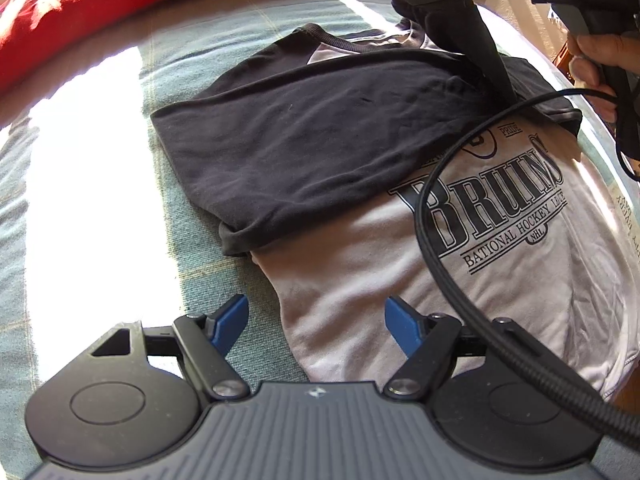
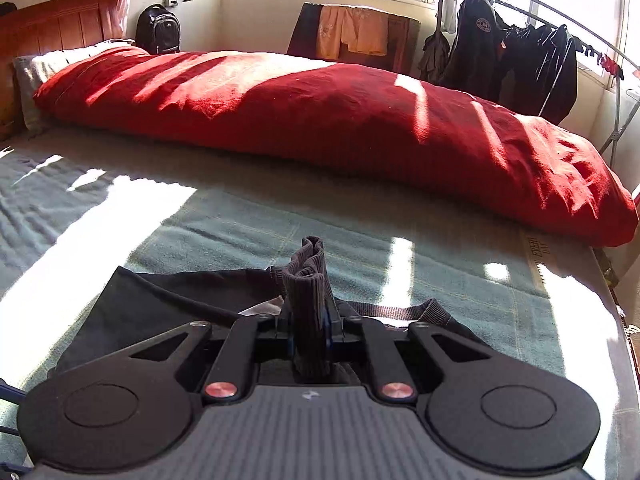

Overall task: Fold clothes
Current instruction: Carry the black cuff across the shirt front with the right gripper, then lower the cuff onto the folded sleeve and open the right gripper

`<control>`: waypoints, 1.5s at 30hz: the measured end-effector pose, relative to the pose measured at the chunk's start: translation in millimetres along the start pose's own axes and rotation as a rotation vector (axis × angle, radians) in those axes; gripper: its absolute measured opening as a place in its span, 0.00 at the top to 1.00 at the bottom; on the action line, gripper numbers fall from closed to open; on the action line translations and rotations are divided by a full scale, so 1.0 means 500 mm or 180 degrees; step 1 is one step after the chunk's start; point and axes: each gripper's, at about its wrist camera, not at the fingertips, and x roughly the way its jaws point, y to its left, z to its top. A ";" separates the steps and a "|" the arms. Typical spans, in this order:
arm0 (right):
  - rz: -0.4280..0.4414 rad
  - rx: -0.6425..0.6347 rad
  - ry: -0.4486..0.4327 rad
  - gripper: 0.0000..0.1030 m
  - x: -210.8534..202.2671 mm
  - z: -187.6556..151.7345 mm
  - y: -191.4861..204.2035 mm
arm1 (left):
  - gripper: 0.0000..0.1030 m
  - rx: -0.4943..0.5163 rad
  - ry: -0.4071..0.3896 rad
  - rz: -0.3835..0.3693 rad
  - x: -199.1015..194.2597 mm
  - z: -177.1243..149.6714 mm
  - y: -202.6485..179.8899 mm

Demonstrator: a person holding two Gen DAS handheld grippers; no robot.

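A grey shirt (image 1: 500,280) with black sleeves and a "Bruins" print lies on the green blanket (image 1: 120,200). One black sleeve (image 1: 300,140) is folded across its chest. My left gripper (image 1: 316,324) is open, its blue fingers (image 1: 232,320) low over the shirt's near hem edge, holding nothing. My right gripper (image 2: 310,332) is shut on the ribbed black cuff (image 2: 308,280) of the sleeve, which stands up between the jaws. In the left wrist view the right gripper (image 1: 508,92) presses at the shirt's far right side.
A long red duvet roll (image 2: 320,120) lies along the far side of the bed. A clothes rack with dark jackets (image 2: 520,60) and a backpack (image 2: 158,34) stand beyond it. A black cable (image 1: 440,260) crosses the shirt.
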 end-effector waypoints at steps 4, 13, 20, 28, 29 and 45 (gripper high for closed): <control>0.0071 -0.0202 0.0040 0.86 0.007 -0.010 0.042 | 0.27 -0.0023 0.0019 0.0000 0.001 -0.007 0.000; 0.0243 -0.0284 0.0135 0.86 0.025 -0.020 0.086 | 0.27 -0.0109 0.0079 0.0019 0.005 -0.027 0.010; 0.0350 -0.0368 0.0069 0.86 0.032 -0.003 0.126 | 0.27 -0.0141 0.0083 0.0035 0.002 -0.035 0.018; 0.0432 -0.0493 0.0169 0.86 0.058 -0.011 0.164 | 0.27 -0.0203 0.0093 0.0054 0.002 -0.044 0.030; 0.0438 -0.0500 0.0195 0.86 0.062 -0.013 0.167 | 0.27 -0.0209 0.0088 0.0051 0.001 -0.045 0.031; 0.1024 -0.0498 0.0352 0.64 0.060 -0.021 0.214 | 0.27 -0.0288 0.0081 0.0107 -0.003 -0.056 0.042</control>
